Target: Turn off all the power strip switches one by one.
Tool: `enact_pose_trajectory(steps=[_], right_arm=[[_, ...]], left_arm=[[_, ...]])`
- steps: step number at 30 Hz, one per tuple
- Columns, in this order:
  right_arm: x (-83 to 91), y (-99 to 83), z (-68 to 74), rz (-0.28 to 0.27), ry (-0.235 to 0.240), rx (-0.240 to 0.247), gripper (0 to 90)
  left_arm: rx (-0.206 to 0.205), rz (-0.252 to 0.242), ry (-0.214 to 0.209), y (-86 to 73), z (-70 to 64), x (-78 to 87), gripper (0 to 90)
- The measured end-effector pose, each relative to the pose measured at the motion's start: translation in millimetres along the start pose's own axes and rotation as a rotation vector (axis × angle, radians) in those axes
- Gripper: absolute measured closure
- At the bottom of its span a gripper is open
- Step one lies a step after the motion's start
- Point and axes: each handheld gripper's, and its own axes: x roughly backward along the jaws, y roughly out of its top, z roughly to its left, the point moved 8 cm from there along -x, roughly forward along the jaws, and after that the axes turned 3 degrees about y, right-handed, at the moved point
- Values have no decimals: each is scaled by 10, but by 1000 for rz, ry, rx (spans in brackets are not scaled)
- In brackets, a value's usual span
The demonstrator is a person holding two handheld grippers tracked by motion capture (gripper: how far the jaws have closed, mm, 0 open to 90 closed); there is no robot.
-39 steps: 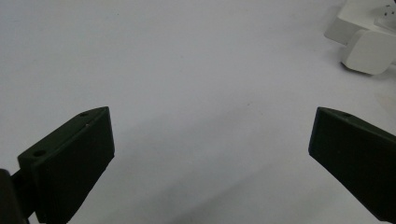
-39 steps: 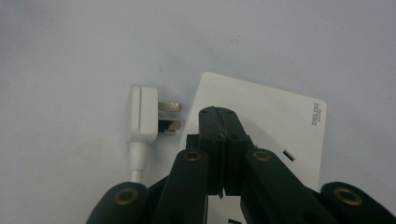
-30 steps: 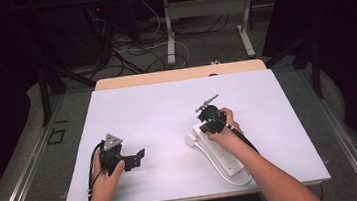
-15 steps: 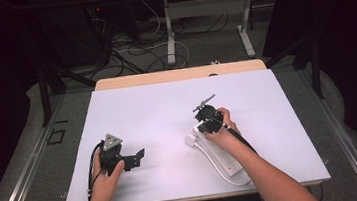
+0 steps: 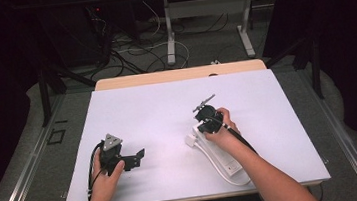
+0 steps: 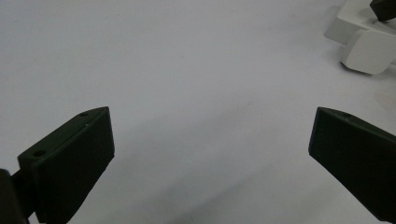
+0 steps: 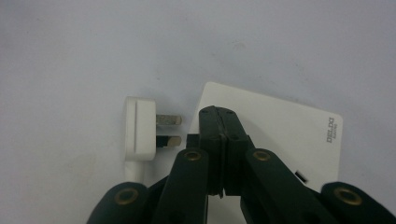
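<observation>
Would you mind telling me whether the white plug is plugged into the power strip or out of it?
Out. The white plug lies on the table beside the power strip, its metal prongs bare and pointing toward the strip's end.

The right gripper (image 5: 207,118) edged slightly toward the person.

The right tongs (image 7: 218,122) hide part of the power strip (image 7: 285,126).

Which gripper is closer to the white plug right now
The right gripper: its shut jaws sit just beside the white plug's prongs, over the power strip. The left gripper rests open, well off across the table.
</observation>
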Motion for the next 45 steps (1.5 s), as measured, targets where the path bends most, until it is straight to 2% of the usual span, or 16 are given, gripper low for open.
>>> enact_pose_trajectory(steps=[2, 6, 7, 8, 9, 10, 12, 13, 14, 15, 17, 18, 20, 29, 38, 45], right_arm=[[26, -19, 4, 37, -4, -8, 900], [-27, -2, 3, -5, -10, 19, 900], [27, -49, -7, 82, -27, 30, 900], [41, -57, -5, 97, -36, 21, 900], [11, -41, 2, 53, -31, 15, 900], [-66, 21, 4, -69, -19, 22, 900], [-1, -35, -3, 33, -32, 33, 900], [-57, 14, 9, -59, -21, 21, 900], [-21, -21, 9, -4, -30, 7, 900], [-60, 15, -1, -74, -20, 13, 900], [22, -54, -10, 42, -20, -7, 900], [-6, -33, -8, -14, 0, -11, 899], [11, -52, -15, -17, -2, -41, 893], [210, -134, -146, -77, 5, -59, 843], [388, -290, -306, -121, 26, -109, 724], [487, -446, -428, -160, -7, -105, 573]], left_arm=[[1, 2, 2, -1, 1, -1, 0], [1, 3, 1, -2, -2, -4, 0], [0, 7, -2, -3, -5, -2, 0], [0, 13, -4, -7, -8, 3, 0], [2, 13, -4, -9, -11, 3, 0], [2, 12, -4, -8, -11, 4, 0], [0, 10, -2, -5, -7, 4, 0], [1, 4, 0, -1, -3, 0, 0], [2, 1, 2, 1, -1, -3, 0], [2, 2, 2, 0, 1, -4, 0], [3, 3, 1, -2, 0, -6, 0], [2, 3, 1, 0, 1, -5, 0], [0, 13, -4, -2, 1, 1, 0], [-1, 12, -4, -1, -4, -2, 0], [3, 11, -4, -1, -7, -11, 0], [20, 0, -2, 2, -9, -18, 0]])
